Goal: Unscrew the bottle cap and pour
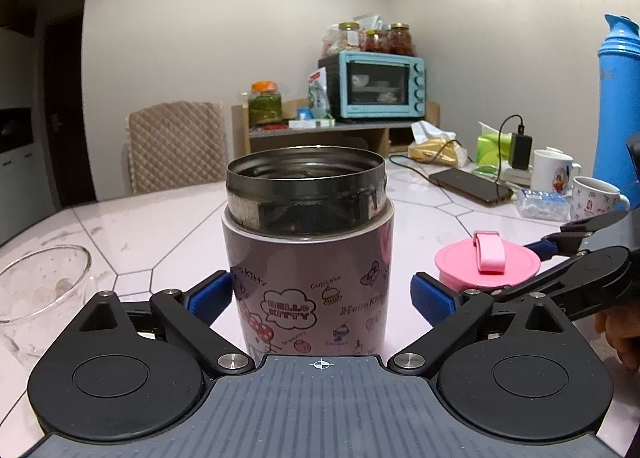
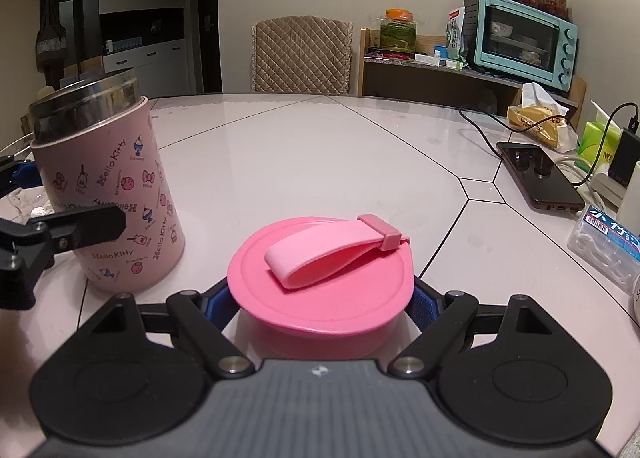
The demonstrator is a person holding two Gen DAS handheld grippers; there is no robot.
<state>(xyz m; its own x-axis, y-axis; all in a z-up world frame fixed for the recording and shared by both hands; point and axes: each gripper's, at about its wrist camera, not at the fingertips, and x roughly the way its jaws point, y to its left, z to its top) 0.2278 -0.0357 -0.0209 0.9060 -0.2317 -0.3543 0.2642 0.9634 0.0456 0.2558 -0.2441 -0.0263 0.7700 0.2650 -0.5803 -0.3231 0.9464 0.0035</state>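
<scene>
The pink Hello Kitty bottle (image 1: 308, 278) stands upright on the table with its steel mouth uncovered. My left gripper (image 1: 322, 296) is open around its body: the left pad sits at the bottle's wall and the right pad stands clear of it. In the right wrist view the bottle (image 2: 120, 186) is at the left, with the left gripper (image 2: 60, 198) straddling it. The pink cap (image 2: 320, 282), its strap folded across the top, rests low over the table. My right gripper (image 2: 320, 302) is shut on the cap. The cap (image 1: 486, 266) and right gripper (image 1: 548, 262) lie right of the bottle.
A clear glass (image 1: 40, 286) stands left of the bottle. At the right are a phone on a cable (image 2: 540, 178), mugs (image 1: 592, 198), a plastic box (image 2: 608, 246) and a blue flask (image 1: 618, 106). A chair (image 2: 302, 58) and a teal oven (image 2: 524, 40) are behind.
</scene>
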